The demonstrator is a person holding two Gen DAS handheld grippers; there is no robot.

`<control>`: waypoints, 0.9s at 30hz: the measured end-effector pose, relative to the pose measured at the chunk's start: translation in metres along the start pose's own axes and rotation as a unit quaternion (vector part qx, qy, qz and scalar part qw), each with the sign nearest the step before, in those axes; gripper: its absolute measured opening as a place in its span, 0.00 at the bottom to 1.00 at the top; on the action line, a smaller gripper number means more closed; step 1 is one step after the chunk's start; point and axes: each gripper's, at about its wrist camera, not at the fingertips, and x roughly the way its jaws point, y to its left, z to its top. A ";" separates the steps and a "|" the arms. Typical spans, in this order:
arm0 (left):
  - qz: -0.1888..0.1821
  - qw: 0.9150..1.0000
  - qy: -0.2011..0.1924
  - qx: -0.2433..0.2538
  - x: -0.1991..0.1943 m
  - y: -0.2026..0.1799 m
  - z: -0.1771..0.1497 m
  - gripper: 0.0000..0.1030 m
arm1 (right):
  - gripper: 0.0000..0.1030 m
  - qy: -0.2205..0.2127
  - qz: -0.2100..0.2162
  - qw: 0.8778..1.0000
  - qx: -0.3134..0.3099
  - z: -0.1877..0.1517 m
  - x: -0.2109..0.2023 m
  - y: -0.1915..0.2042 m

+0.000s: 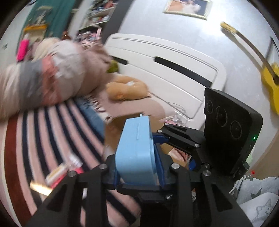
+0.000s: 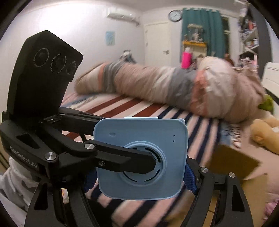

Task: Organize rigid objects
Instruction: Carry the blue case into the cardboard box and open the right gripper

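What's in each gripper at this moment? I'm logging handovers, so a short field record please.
object: light blue camera, held above the striped bedspread
left gripper: shut on the camera, one finger across the lens ring
right gripper: blue pads flank the camera's two sides; firm contact cannot be confirmed
nearby: open cardboard box, tan plush toy
image quality: background motion-blurred

You're in a home bedroom: a striped bed (image 2: 139, 104), rolled duvet (image 2: 157, 83), teddy bear (image 1: 125, 89), teal curtains (image 2: 200, 29) and wall clock (image 2: 175, 15).
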 end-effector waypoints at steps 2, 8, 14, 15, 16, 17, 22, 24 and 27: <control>-0.007 1.000 0.015 0.023 0.023 -0.019 0.015 0.28 | 0.75 -0.013 -0.026 1.000 0.011 -0.003 -0.020 -0.026; -0.029 0.993 0.098 0.054 0.115 -0.052 0.026 0.28 | 0.75 0.018 -0.059 0.994 0.095 -0.039 -0.036 -0.101; 0.009 0.987 0.152 0.061 0.160 -0.056 0.015 0.34 | 0.76 0.080 -0.075 0.986 0.124 -0.065 -0.018 -0.136; 0.028 0.986 0.150 0.070 0.160 -0.056 0.014 0.40 | 0.80 0.091 -0.089 0.984 0.120 -0.068 -0.017 -0.136; 0.038 0.986 0.147 0.075 0.159 -0.057 0.015 0.48 | 0.84 0.098 -0.105 0.983 0.115 -0.069 -0.016 -0.135; 0.043 0.986 0.142 0.077 0.155 -0.056 0.015 0.51 | 0.90 0.099 -0.111 0.982 0.115 -0.070 -0.017 -0.135; 0.057 0.989 0.117 0.063 0.131 -0.046 0.020 0.59 | 0.91 0.087 -0.104 0.983 0.124 -0.072 -0.029 -0.132; 0.061 0.991 0.107 0.058 0.120 -0.041 0.022 0.60 | 0.91 0.082 -0.104 0.984 0.120 -0.070 -0.027 -0.131; 0.073 0.992 0.085 0.055 0.098 -0.035 0.025 0.61 | 0.91 0.071 -0.094 0.986 0.116 -0.064 -0.031 -0.121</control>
